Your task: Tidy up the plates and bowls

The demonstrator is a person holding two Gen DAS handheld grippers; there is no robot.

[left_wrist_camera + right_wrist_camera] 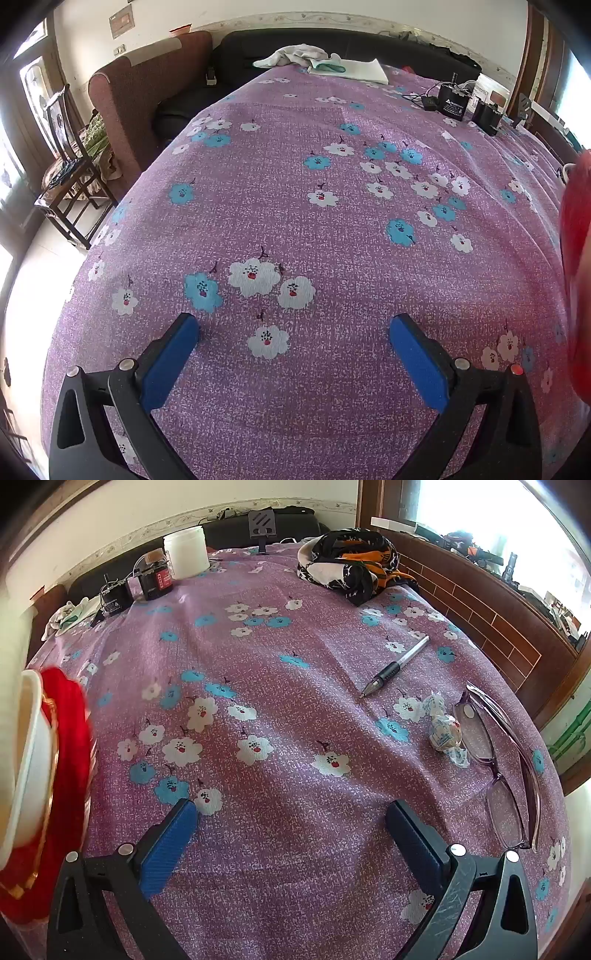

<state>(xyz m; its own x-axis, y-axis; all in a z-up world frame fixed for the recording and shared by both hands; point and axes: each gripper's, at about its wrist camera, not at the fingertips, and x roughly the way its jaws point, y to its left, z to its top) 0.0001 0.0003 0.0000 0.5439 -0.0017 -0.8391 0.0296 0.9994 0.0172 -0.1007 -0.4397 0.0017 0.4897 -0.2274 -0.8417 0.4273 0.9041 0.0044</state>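
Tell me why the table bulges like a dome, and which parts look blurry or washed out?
Both wrist views: fisheye lenses bow the tablecloth. Left wrist view: the red dish at the right edge is smeared. Right wrist view: the window is blown out; the red-and-white dishes are blurred.

The left gripper (293, 328) hangs above a worktop (295, 206) draped in a purple cloth with blue and white flowers, its blue-padded jaws spread wide with nothing between them. At the right edge looms a blurred red object (576, 266) (too smeared to name). At the far end lie a folded white cloth (351, 68) and crumpled towel (295, 55); two black boxes (469, 107) with cables sit far right. A wooden chair (70, 166) stands left.
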